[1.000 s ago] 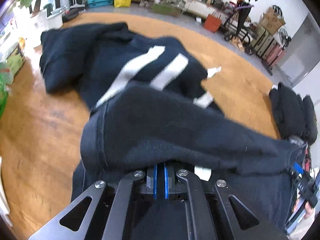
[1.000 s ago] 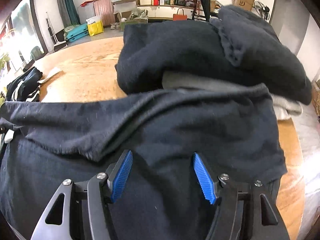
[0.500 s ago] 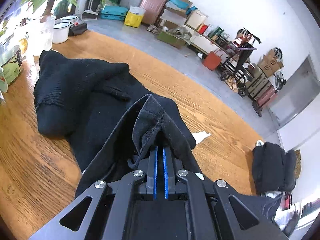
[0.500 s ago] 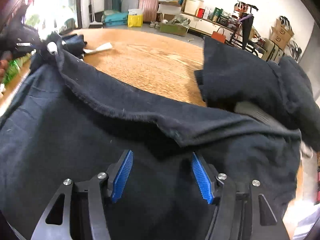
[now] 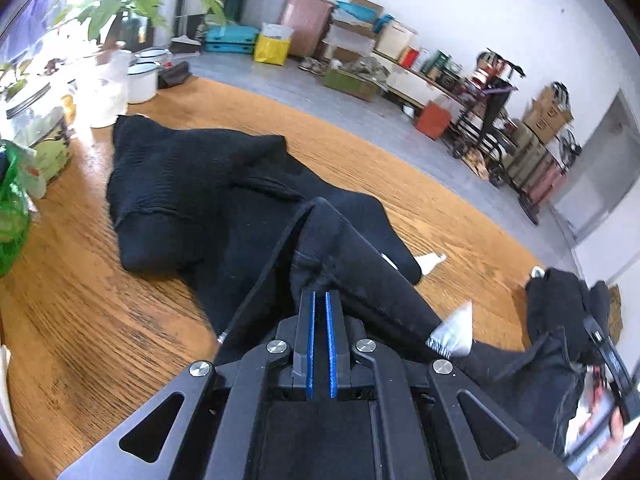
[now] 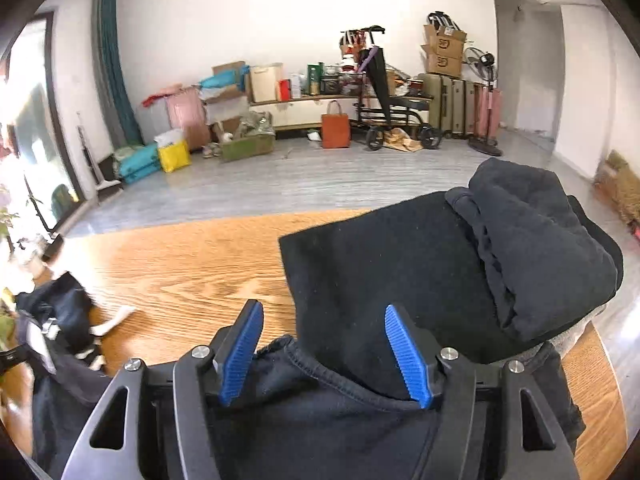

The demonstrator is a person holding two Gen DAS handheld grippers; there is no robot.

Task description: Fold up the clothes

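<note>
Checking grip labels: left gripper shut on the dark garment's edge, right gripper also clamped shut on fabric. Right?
Not quite. The left gripper is shut on the dark garment, but the right gripper stands open in the right wrist view, pads apart with fabric lying loosely between them.

Left wrist: looks steeply down along closed fingers, close over wooden table (image 5: pixel 100 320), facing far wall clutter (image 5: pixel 352 64). Right wrist: shallower pitch, more room in view, same wall clutter (image 6: pixel 280 92) dead ahead. Shared: table (image 6: pixel 180 264), folded dark pile (image 5: pixel 560 300) (image 6: pixel 460 276), striped black garment (image 5: pixel 208 200) (image 6: pixel 72 312) at left edge.
</note>
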